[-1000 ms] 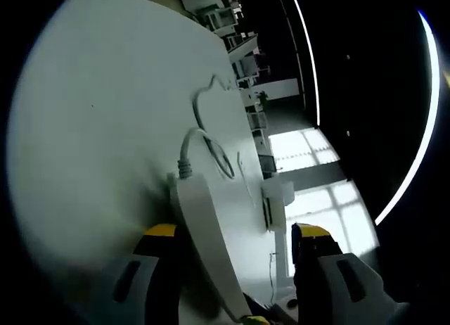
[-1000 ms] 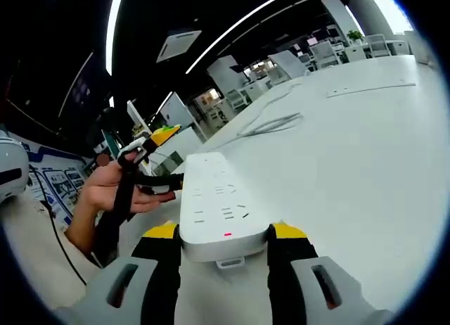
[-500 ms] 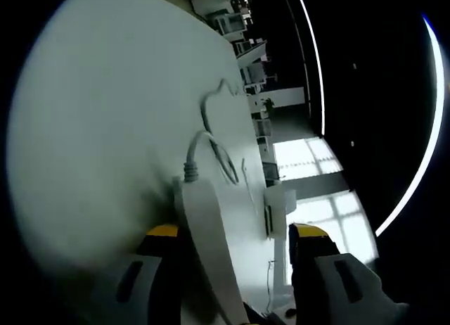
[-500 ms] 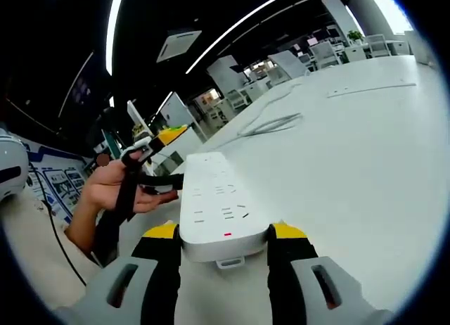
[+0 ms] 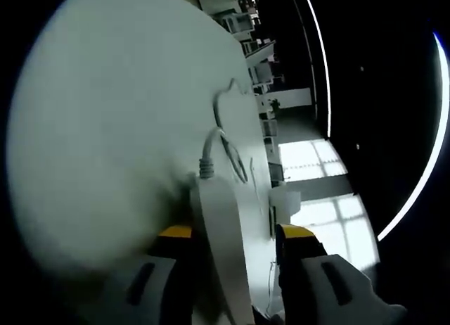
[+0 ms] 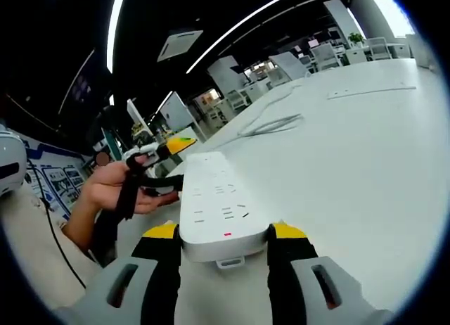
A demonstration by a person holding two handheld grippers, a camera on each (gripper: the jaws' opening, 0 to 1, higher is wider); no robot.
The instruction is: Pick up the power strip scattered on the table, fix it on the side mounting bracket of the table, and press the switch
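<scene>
The right claw point(image 6: 219, 233) is clamped, both jaws pressing inward. The left claw point(image 5: 232, 233) stands parted, gripped by the person's hand point(image 6: 116, 189).

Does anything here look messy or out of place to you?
Only the cord: it trails in loose loops across the table behind the power strip. The strip itself looks undamaged, lying flat between the right tool.

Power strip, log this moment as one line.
power strip on table | right gripper fingers clamp its end | left gripper straddles cable end | not mounted

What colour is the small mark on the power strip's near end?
Red, on the white power strip; it shows best in the right gripper view.
</scene>
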